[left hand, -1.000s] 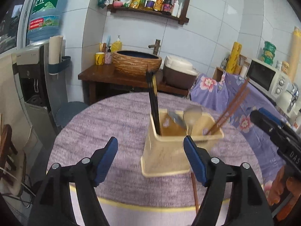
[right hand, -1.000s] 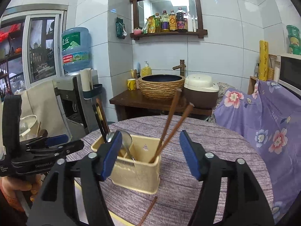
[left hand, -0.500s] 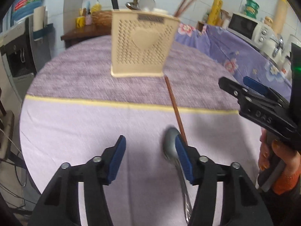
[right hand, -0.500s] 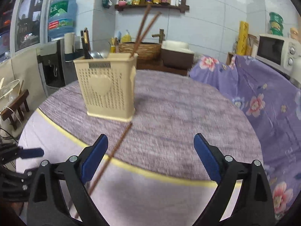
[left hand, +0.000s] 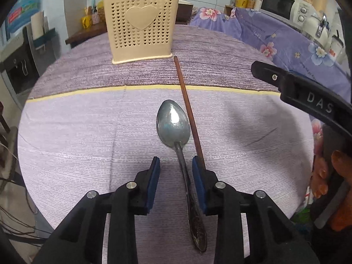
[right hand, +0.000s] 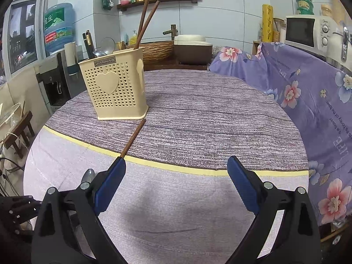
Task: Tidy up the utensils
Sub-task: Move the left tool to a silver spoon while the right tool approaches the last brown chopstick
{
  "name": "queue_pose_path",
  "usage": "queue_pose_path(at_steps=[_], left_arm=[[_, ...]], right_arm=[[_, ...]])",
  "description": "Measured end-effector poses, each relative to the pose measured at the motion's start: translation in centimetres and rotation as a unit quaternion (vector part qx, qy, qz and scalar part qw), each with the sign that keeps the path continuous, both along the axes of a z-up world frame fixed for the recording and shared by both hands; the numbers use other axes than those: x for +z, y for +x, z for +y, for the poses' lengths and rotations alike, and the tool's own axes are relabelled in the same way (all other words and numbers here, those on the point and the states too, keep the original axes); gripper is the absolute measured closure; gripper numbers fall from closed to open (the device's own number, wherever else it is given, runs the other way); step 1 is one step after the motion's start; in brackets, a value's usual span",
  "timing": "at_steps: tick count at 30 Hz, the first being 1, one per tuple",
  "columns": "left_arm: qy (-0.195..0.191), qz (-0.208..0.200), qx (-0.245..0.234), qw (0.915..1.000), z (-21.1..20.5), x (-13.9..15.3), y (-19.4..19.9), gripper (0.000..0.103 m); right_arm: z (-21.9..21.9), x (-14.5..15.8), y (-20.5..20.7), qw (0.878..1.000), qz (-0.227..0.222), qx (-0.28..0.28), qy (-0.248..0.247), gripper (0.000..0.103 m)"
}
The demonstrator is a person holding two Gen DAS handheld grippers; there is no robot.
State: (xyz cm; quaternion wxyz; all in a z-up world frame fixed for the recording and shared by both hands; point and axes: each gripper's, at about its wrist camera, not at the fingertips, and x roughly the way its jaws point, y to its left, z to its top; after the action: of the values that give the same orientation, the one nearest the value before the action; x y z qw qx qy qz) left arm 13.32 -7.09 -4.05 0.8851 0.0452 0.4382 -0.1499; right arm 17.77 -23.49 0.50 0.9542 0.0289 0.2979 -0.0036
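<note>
A metal spoon lies on the purple tablecloth, bowl toward the holder. Its handle runs back between the blue pads of my left gripper. The jaws are closing; the right pad is near the handle and a gap shows on the left. One brown chopstick lies just right of the spoon, reaching to the cream perforated utensil holder. The holder has chopsticks and spoons standing in it. My right gripper hovers open and empty over the cloth, its left finger above the chopstick.
A floral purple cover drapes the counter to the right, with a microwave on it. Behind the table stand a wicker basin, a rice cooker and a water dispenser. The round table's edge is close at the left.
Both grippers dropped from above the holder to the near half of the table. The left jaws narrowed around the spoon handle; the right jaws spread wider.
</note>
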Motion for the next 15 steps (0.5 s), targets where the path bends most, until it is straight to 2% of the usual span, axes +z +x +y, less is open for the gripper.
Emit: queue_pose_path(at_steps=[2,5,9,15], left_arm=[[0.022,-0.012,0.003,0.9997,-0.4,-0.1,0.0,0.083],[0.035,-0.021,0.005,0.9991,-0.6,-0.2,0.5,0.093],[0.030,-0.020,0.010,0.9993,0.4,-0.2,1.6,0.096],[0.019,-0.016,0.042,0.9988,3.5,-0.3,6.0,0.096]], right_arm=[[0.1,0.0,0.0,1.000,0.001,-0.001,0.003,0.011],[0.2,-0.1,0.0,1.000,0.003,0.000,0.003,0.011],[0.3,-0.3,0.0,1.000,0.007,0.002,0.003,0.011],[0.5,-0.9,0.4,1.000,0.019,0.005,0.007,0.011]])
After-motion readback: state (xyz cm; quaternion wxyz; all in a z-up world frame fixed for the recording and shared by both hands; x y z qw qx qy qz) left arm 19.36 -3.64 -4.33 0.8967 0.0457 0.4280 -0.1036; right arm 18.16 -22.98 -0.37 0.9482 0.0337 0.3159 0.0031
